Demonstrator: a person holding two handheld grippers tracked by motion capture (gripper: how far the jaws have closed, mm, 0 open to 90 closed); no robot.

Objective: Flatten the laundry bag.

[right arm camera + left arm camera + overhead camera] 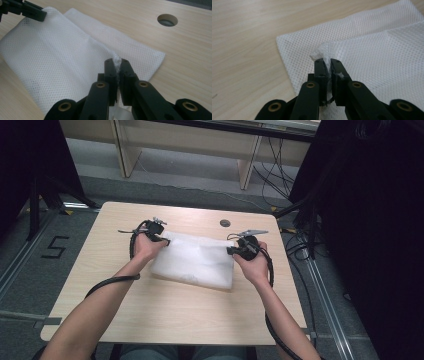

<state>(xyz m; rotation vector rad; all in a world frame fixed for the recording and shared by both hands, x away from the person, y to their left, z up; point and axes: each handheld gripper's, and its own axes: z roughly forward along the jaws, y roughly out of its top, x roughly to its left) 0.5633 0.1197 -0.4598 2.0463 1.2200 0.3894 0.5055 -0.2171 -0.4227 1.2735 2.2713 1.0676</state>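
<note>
A white mesh cloth lies folded on the wooden table, its upper layer lifted a little at both ends. My left gripper is shut on the cloth's left edge; in the left gripper view the mesh bunches up between the black jaws of the gripper. My right gripper is shut on the right edge, and in the right gripper view a pinch of mesh rises between the tips of that gripper. The left gripper also shows at that view's top left.
A round cable hole sits in the table behind the cloth, also seen as the hole in the right gripper view. Black cables trail from both grippers along the forearms. Bare wood lies in front of the cloth.
</note>
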